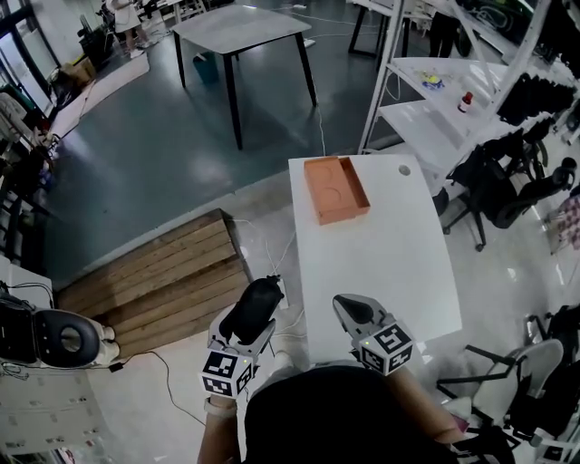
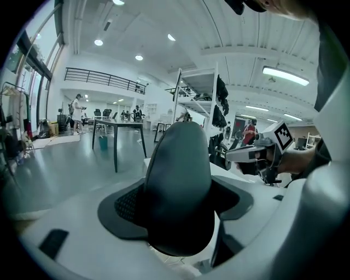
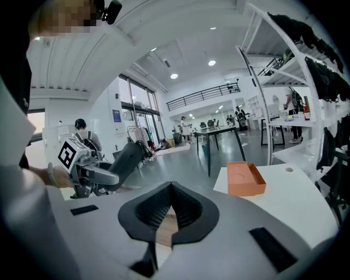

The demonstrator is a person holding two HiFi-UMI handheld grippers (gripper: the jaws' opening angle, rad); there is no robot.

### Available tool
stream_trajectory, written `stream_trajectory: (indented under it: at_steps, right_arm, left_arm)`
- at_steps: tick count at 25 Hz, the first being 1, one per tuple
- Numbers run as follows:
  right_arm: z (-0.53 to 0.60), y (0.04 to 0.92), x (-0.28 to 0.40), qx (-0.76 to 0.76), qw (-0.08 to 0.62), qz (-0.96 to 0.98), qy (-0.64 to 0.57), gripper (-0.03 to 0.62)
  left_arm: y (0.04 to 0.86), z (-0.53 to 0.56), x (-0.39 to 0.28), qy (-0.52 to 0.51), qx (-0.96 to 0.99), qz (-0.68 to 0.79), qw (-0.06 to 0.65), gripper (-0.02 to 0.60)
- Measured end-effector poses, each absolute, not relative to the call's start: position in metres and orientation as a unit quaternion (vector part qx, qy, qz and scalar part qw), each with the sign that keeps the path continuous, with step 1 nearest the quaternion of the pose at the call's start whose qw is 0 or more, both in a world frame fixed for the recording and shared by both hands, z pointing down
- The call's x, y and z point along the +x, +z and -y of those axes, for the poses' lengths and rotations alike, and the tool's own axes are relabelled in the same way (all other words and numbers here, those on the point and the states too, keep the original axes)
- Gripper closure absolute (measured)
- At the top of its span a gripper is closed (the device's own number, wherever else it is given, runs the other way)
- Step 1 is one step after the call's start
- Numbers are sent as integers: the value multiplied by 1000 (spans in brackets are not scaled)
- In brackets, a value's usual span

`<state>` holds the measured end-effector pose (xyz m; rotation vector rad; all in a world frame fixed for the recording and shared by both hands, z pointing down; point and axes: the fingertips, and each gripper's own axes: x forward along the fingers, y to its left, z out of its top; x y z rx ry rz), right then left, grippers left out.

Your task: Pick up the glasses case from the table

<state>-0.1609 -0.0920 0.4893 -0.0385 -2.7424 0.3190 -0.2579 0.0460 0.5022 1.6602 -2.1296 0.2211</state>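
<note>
The dark grey glasses case is off the table, held up over the floor left of the white table. My left gripper is shut on its lower end; in the left gripper view the case stands upright between the jaws and fills the middle. From the right gripper view, the case slants up out of the left gripper. My right gripper hovers over the table's near edge, jaws shut with nothing between them.
An open orange box lies at the table's far left end. A wooden platform lies on the floor to the left. Black chairs and white shelving stand to the right. A grey table stands farther back.
</note>
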Motion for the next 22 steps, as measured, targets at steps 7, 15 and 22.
stream_trajectory:
  at_steps: [7,15,22]
  right_arm:
    - [85,485,-161,-12,193,976,97,568]
    - [81,484,-157,-2,193,977,90,568]
    - [85,488,-150,14,197,975,100,568]
  left_arm:
    - [500,-51,-259,77,601,768,209,222]
    - [506,-53,-257,73,608,761,216,222]
    - [504,-48,-261,74,612,758,213,222]
